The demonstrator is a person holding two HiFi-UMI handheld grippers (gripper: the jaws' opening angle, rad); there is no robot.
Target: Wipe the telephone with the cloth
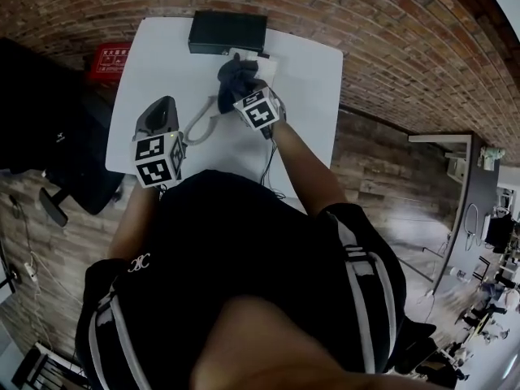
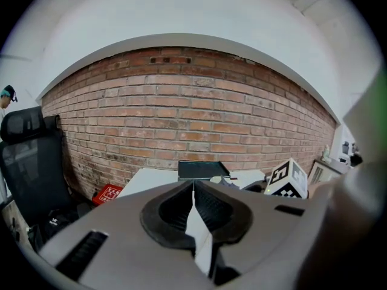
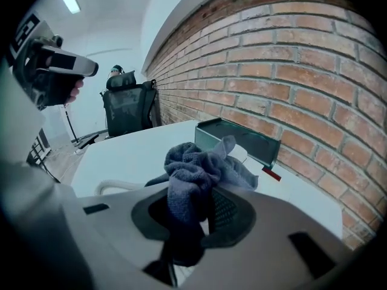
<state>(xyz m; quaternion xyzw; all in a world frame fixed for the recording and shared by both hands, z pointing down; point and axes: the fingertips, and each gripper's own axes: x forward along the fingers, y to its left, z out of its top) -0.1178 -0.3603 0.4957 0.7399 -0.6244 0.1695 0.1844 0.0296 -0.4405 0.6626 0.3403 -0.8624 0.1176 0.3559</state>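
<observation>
A dark grey cloth (image 1: 234, 71) (image 3: 196, 168) is bunched between the jaws of my right gripper (image 1: 240, 88) (image 3: 202, 213), which is shut on it. The cloth rests on or just above a white telephone (image 1: 265, 62) (image 3: 242, 153) near the table's far edge; most of the phone is hidden under it. A pale curved piece (image 1: 199, 125) (image 3: 115, 187), handset or cord, lies nearer on the table. My left gripper (image 1: 162, 110) (image 2: 193, 204) is held to the left of the phone, jaws together with nothing in them.
A black box (image 1: 228, 32) (image 2: 202, 169) (image 3: 239, 136) stands at the white table's (image 1: 317, 88) far edge by the brick wall. A red crate (image 1: 110, 58) (image 2: 107, 193) and a black office chair (image 1: 49, 136) (image 2: 30, 162) are on the left.
</observation>
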